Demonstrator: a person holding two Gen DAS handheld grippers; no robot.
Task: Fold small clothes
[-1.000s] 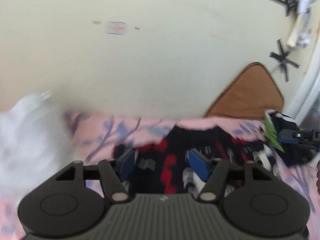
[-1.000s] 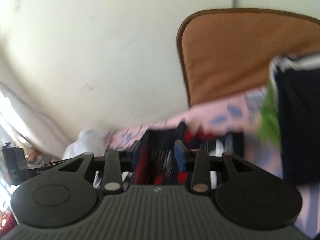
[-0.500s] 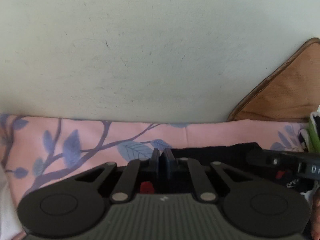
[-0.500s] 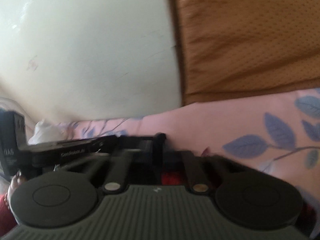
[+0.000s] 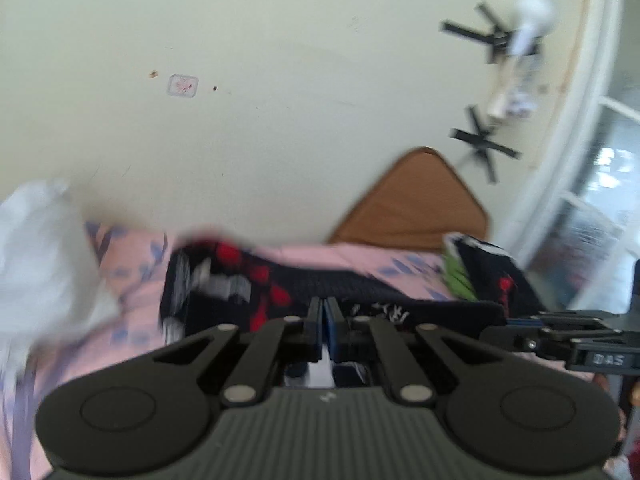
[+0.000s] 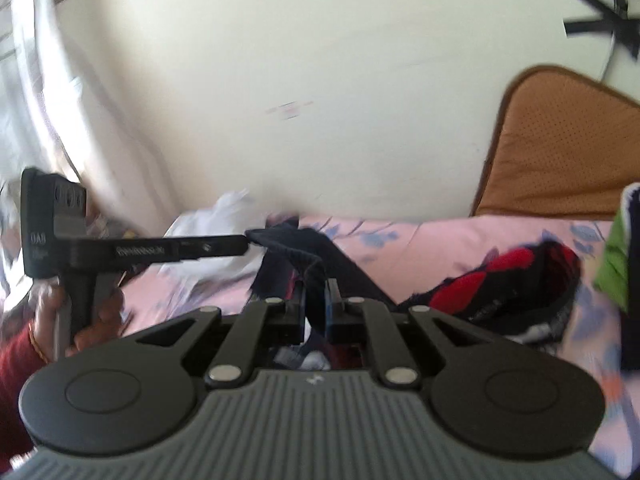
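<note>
Folding is mid-stroke: both jaws are clamped on one edge of the small black garment with red and white print (image 6: pixel 496 280), left gripper (image 5: pixel 323 322) and right gripper (image 6: pixel 316 308), lifting it off the pink leaf-patterned bedsheet (image 6: pixel 440 240). Next, that edge likely needs laying evenly across the part resting on the bed.

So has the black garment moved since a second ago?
Yes. The black garment, flat on the pink sheet before, is lifted off it: the left gripper and right gripper have just closed on its edge.
</note>
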